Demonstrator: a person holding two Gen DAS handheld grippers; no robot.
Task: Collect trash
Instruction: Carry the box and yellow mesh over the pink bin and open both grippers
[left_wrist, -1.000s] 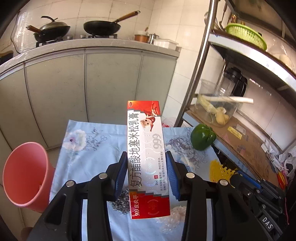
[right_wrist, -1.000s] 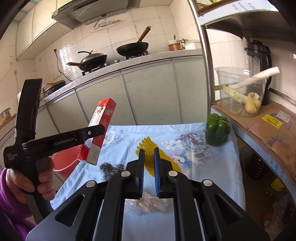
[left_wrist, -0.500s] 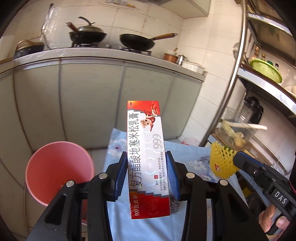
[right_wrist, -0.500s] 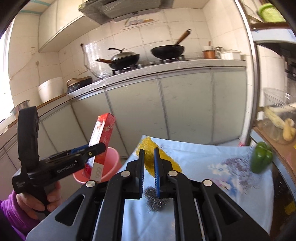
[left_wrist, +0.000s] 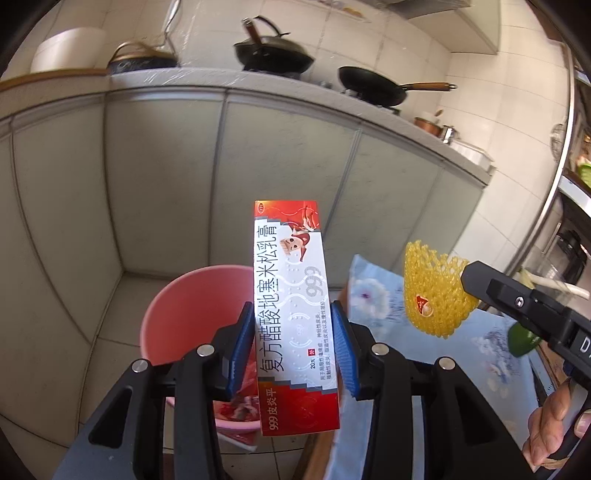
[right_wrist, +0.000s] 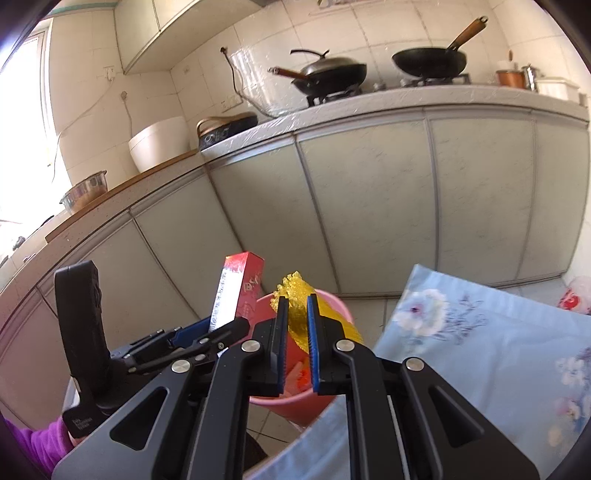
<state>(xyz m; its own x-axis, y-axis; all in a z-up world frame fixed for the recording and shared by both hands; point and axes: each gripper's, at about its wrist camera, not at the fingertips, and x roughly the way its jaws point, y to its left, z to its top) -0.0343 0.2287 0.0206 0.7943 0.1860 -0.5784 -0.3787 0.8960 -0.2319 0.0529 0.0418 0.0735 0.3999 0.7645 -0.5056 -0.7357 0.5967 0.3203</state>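
Trash is what we collect here, and at this moment we carry two pieces of it at once. Our left gripper (left_wrist: 293, 349) pinches a red and white ointment box (left_wrist: 293, 306) between its blue pads, with the box standing upright along the fingers. Our right gripper (right_wrist: 295, 338) is pressed together on a yellow foam net (right_wrist: 295, 314), the kind that wraps a fruit; in the left wrist view the same net (left_wrist: 434, 291) hangs from the right fingers.

Both pieces are in the air near the pink bucket (left_wrist: 192, 317), which stands on the tiled floor in front of the grey cabinet doors (left_wrist: 159, 177). The box is over the right part of the bucket opening, as far as this view shows. The net seems over or just beside the rim (right_wrist: 332, 299) in the right wrist view, but we cannot tell exactly.

Inside the bucket we see some red and pale scraps at the bottom, so we judge that part of the trash is already collected. These two pieces are not yet dropped. What remains, in our judgement, is to open both grippers above the bucket. The table with the blue flowered cloth (right_wrist: 480, 339) is only partly visible, so we cannot say if more trash lies there.
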